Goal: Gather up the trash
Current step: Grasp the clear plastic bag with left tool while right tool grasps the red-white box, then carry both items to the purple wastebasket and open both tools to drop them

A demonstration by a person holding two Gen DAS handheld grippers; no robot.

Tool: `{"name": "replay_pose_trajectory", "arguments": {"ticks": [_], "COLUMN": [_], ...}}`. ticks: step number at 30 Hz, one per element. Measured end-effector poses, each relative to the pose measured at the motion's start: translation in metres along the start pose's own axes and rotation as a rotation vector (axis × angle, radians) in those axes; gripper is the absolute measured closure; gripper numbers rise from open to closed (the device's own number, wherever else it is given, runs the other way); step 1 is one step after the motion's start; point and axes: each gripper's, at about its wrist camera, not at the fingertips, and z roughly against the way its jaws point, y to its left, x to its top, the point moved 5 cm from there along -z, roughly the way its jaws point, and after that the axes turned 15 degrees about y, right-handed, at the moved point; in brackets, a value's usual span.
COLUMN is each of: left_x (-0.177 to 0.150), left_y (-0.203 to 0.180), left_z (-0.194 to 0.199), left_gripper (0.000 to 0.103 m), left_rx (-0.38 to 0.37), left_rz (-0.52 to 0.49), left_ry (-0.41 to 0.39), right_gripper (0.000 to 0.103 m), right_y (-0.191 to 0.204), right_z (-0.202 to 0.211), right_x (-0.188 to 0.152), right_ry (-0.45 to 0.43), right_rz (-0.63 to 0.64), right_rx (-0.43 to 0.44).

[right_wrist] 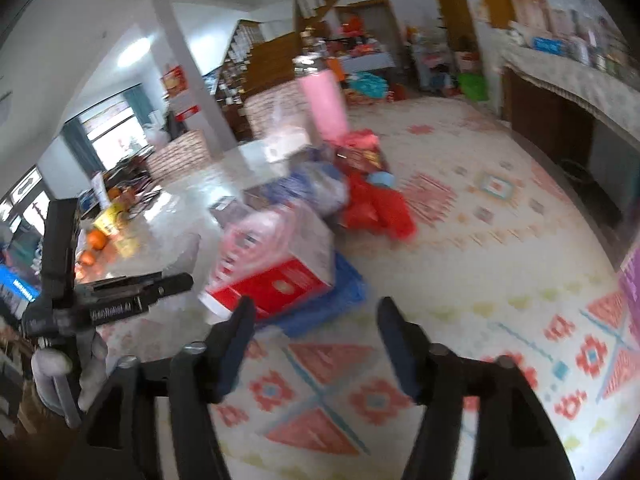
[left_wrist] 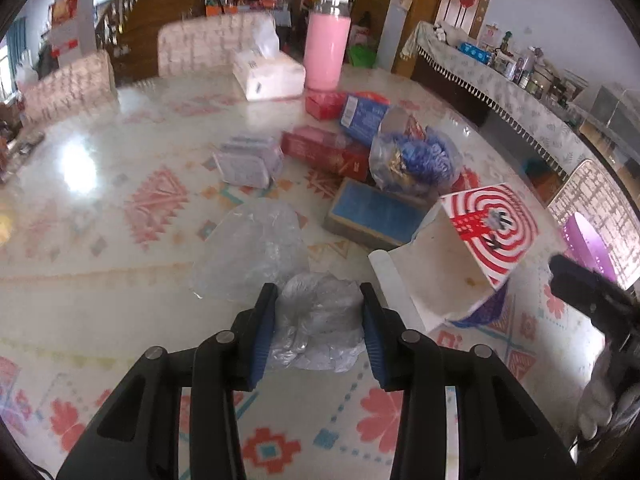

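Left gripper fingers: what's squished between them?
A crumpled clear plastic bag sits between the left gripper fingers, seen in the left wrist view.

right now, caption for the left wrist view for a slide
Left tool straddles crumpled clear plastic on the patterned table, beside a torn red-and-white box.

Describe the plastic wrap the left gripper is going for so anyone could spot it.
On the patterned table, near its front edge, the crumpled clear plastic wrap sits between the open left gripper fingers. Unlike the flatter clear bag just behind it, it is bunched up.
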Motion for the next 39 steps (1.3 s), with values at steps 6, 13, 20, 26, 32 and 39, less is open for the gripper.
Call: {"name": "replay_pose_trajectory", "arguments": {"ticks": [6,13,20,26,32,39], "left_x": [-0.013,-0.025,-0.031,-0.030,-0.017,0.015], "left_y": [0.005,0.007,-0.004,-0.039,-0.104,-0.210], "left_z": [0.021,0.029,0.040,0.046,0.044,0.025], "left_gripper": [0.063,0.063,0.063,0.063,0.063,0.063], "left_rx": [0.036,0.052,0.037,0.024,-0.033,-0.163], "left_rz": [-0.017,-0.040,-0.065,-0.112,-0.194,-0.299], "left_ry": [-0.039,-0.055,-0.069,-0.075,-0.065,-0.030], "right_gripper": [0.003,0.019,0.020,0.019,0.019,0.019], "right_y": [0.047,0.065,0.056,0.012,-0.064,-0.168], "right_z": [-0.023,-0.058,-0.015,0.037,0.091,0.161], "right_x": [0.032,0.036,0.025,0.011,-0.011,-0.043], "right_ry": [-0.008,0.025,-0.056,-0.122,-0.172,-0.240], "right_rz": [0.120,0.159,0.099,0.008,-0.139,-0.296], "right_rx": [-0.093,-0.304,-0.253,-0.245,-0.258,-0.386]}}
